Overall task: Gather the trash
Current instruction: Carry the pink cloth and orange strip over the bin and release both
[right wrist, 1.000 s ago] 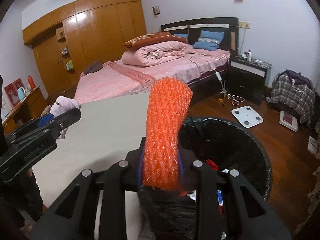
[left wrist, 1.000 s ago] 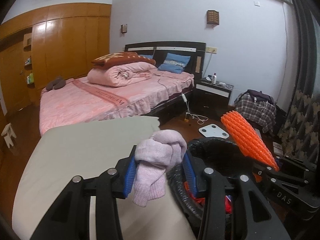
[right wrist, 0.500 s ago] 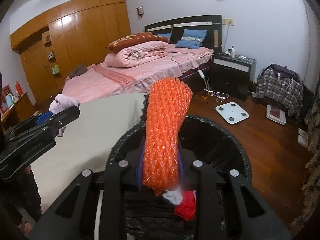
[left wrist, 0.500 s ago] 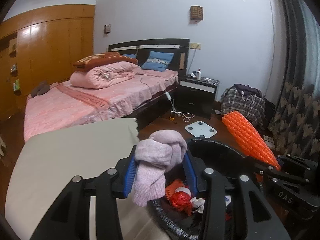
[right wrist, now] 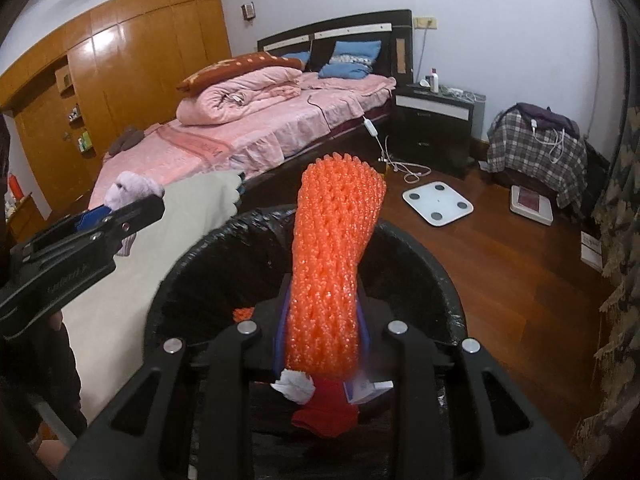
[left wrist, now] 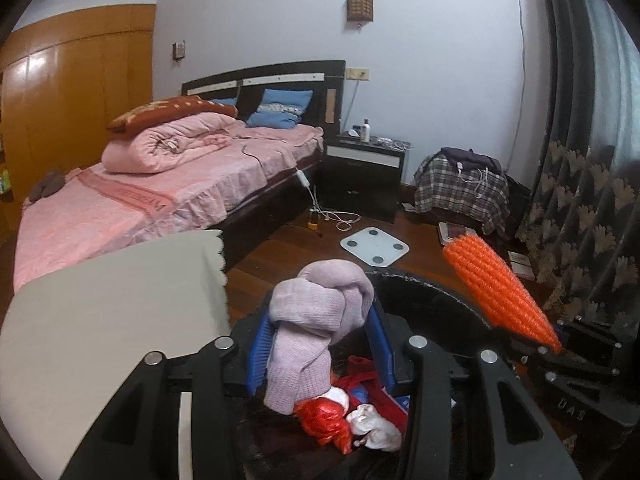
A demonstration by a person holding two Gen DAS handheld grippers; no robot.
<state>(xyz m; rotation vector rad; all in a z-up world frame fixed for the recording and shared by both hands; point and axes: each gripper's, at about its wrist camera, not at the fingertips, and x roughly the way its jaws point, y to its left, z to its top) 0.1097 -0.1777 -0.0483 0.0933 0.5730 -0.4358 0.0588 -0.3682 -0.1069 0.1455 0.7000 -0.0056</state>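
Holding, left gripper (left wrist: 316, 344): clamped on pink sock (left wrist: 316, 320), hanging downward.
Holding, right gripper (right wrist: 322, 344): clamped on orange net (right wrist: 334, 264), standing upright.
Bin (right wrist: 436, 276): directly beneath both, equally near, mouth open upward.

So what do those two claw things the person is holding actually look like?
Both are black plastic frames with open triangular cut-outs and round silver bolt heads. The left gripper has two fingers lined with bright blue ridged pads. The right gripper is built the same, with a darker blue lining. Each has pale lettering on its side, too blurred to read fully. No cables show.
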